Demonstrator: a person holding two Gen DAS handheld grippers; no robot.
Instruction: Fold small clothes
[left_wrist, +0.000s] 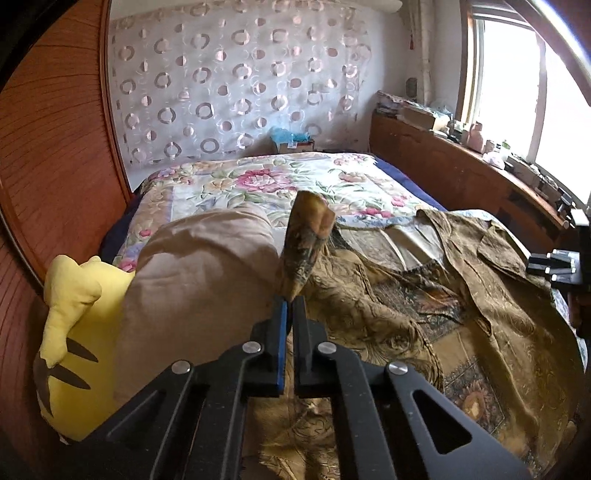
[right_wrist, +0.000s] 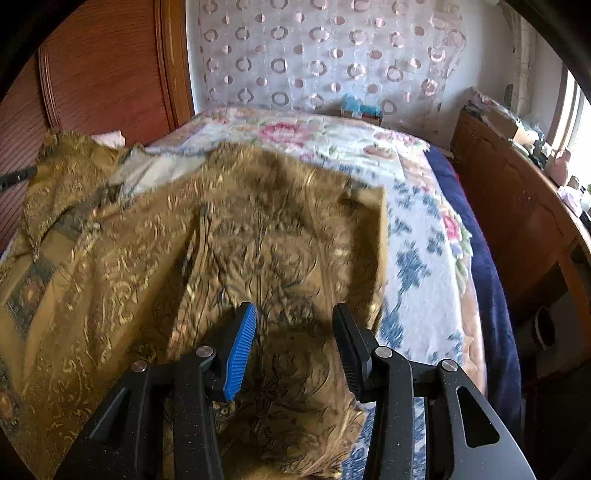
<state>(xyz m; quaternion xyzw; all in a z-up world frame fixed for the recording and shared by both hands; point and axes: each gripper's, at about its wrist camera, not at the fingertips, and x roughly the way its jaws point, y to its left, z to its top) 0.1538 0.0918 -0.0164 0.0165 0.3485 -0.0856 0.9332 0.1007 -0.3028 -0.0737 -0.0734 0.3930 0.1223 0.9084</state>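
At the far left of the left wrist view, a yellow plush toy with dark brown stripes (left_wrist: 70, 343) is seen leaning against a plain beige pillow (left_wrist: 199, 280) beside a reddish wooden panel (left_wrist: 55, 147). Just right of the pillow, the left gripper (left_wrist: 291, 300) is clenched on a fold of the golden-brown patterned garment (left_wrist: 388, 314), and a peak of that cloth is lifted upright above its 2 closed fingers. The rest of the garment is spread rumpled over the floral quilted bedspread (left_wrist: 266, 181), reaching to the right edge of the view, where part of a black device is seen.

From the right wrist view, the same garment (right_wrist: 184, 240) is shown covering the left and middle of the bedspread (right_wrist: 417, 258), its right edge lying flat on the blue-flowered part. The right gripper (right_wrist: 293, 314) is held partly open just above the cloth, with its blue ribbed pad (right_wrist: 242, 350) and black pad apart and nothing pinched between them. Farther right, a dark blue sheet (right_wrist: 480, 251) and a wooden cabinet (right_wrist: 517, 206) are visible.
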